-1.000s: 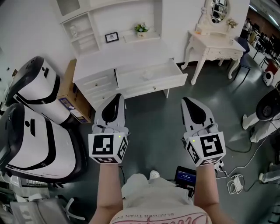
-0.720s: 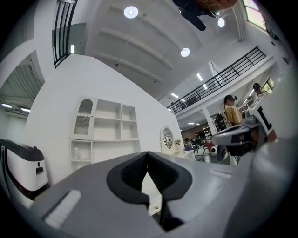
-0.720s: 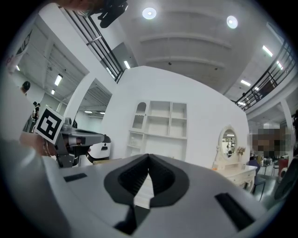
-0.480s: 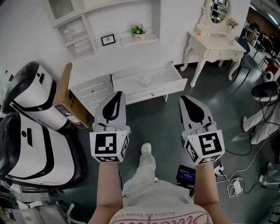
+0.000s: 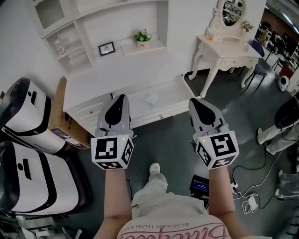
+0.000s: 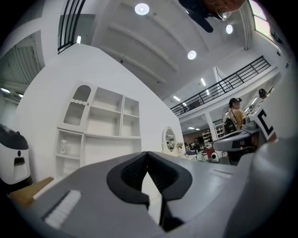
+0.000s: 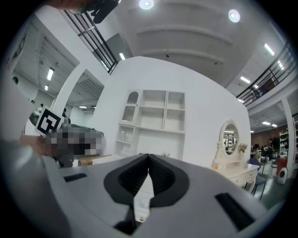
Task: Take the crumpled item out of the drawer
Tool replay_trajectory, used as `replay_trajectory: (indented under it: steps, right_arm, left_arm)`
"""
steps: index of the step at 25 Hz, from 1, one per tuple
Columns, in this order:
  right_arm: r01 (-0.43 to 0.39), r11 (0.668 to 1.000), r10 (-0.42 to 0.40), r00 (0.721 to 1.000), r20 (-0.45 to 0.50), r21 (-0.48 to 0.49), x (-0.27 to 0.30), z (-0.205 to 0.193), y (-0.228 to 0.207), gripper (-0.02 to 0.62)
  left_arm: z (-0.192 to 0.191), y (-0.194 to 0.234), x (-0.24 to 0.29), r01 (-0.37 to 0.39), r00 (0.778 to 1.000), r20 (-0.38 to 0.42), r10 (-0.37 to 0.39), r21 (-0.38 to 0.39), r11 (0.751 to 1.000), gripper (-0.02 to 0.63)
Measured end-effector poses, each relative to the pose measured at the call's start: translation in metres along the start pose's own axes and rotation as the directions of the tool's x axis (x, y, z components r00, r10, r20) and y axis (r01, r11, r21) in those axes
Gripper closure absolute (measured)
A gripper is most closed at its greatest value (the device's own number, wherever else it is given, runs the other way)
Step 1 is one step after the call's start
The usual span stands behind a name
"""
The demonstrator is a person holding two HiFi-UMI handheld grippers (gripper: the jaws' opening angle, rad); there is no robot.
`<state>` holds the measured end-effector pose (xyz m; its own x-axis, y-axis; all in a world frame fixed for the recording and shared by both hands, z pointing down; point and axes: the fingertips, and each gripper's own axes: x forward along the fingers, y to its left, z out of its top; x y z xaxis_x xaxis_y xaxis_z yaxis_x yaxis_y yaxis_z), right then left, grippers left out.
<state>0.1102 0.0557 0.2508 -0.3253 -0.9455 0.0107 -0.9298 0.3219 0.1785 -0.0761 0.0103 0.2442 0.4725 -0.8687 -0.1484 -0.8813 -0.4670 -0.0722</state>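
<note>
A white desk (image 5: 135, 70) stands on the dark grey floor (image 5: 163, 140) by a white wall (image 5: 187, 23), with shelves (image 5: 70, 44), a small plant (image 5: 141, 36) and a picture frame (image 5: 107, 48) above it, a white dressing table (image 5: 229, 46) with a mirror (image 5: 232, 11) to its right, and a brown box (image 5: 60, 112) to its left.

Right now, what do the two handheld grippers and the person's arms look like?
The left gripper and right gripper have light grey tapering shells with black ribbed jaw pads. Behind sit white cubes printed with black square markers, left cube and right cube, each with a small green light. Forearms are uncovered; no sleeves show.
</note>
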Motion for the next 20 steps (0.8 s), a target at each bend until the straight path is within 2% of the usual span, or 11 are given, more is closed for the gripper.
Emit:
replay_trajectory:
  steps: [10, 18, 19, 20]
  right_arm:
    - [0.005, 1.0, -0.005, 0.999, -0.031, -0.002, 0.117, -0.01, -0.03, 0.589]
    - [0.006, 0.999, -0.003, 0.998, -0.057, 0.052, 0.18, -0.02, -0.047, 0.586]
    - [0.0, 0.998, 0.004, 0.998, -0.058, 0.061, 0.185, -0.021, -0.048, 0.568]
    - [-0.009, 0.998, 0.013, 0.998, -0.06, 0.068, 0.19, -0.023, -0.049, 0.51]
  left_arm:
    - [-0.021, 0.062, 0.099, 0.003, 1.0, 0.016, -0.002, -0.046, 0.999, 0.598]
    - [-0.036, 0.098, 0.146, -0.002, 1.0, -0.004, 0.001, -0.049, 0.999, 0.598]
    - [-0.038, 0.101, 0.149, -0.004, 1.0, -0.007, 0.003, -0.051, 0.999, 0.598]
    - [-0.042, 0.103, 0.152, -0.006, 1.0, -0.012, 0.005, -0.052, 0.999, 0.598]
